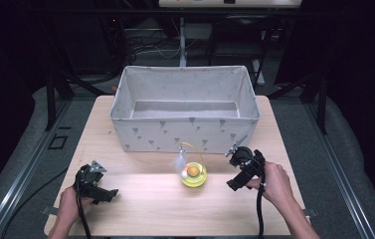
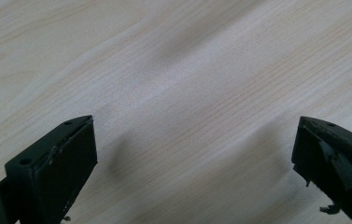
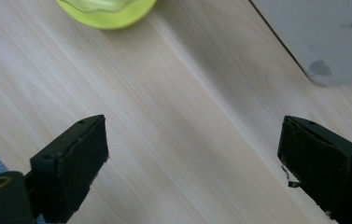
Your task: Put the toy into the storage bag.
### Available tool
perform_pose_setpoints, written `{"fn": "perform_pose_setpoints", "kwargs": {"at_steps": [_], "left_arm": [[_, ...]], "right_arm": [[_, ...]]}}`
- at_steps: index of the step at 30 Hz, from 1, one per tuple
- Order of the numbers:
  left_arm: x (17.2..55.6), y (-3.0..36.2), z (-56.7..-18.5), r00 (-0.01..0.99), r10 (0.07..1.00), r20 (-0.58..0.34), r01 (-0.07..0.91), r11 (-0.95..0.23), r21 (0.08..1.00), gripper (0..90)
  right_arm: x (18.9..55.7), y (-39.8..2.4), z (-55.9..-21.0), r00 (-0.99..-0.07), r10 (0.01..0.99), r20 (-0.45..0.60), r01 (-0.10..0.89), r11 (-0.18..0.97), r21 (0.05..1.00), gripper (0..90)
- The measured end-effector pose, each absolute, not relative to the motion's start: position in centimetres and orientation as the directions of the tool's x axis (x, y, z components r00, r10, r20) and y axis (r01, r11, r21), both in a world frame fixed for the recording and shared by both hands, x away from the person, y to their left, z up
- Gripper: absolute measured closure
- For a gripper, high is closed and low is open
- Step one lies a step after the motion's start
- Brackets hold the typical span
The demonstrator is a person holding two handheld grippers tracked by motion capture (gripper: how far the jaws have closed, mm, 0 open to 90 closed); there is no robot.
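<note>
Since the yellow-green bowl toy (image 1: 194, 175) sits mid-table just before the fabric bin (image 1: 185, 132), near your right gripper (image 1: 238, 172), treat it as light, smooth and slippery; take its rim. Both grippers, the left gripper (image 1: 97, 186) included, stand wide and empty.

Pale wooden table (image 1: 140, 209): grey fabric bin (image 1: 185, 130) at far side, yellow-green toy (image 1: 194, 174) just before it.
</note>
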State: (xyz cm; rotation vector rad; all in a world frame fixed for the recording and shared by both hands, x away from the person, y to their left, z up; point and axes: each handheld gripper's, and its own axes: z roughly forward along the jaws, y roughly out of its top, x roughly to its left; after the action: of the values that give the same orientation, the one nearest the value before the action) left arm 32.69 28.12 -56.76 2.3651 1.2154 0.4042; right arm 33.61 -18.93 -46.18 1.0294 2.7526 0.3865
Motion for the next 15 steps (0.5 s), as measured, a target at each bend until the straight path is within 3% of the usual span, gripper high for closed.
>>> {"fn": "perform_pose_setpoints", "kwargs": {"at_steps": [15], "left_arm": [[32.7,28.2,-56.7,0.573,0.818,0.041,0.689,-0.509,0.516,0.2]], "right_arm": [[34.5,-14.6,-44.4,-0.827,0.559,-0.053,0.518,0.796,0.313,0.6]]}}
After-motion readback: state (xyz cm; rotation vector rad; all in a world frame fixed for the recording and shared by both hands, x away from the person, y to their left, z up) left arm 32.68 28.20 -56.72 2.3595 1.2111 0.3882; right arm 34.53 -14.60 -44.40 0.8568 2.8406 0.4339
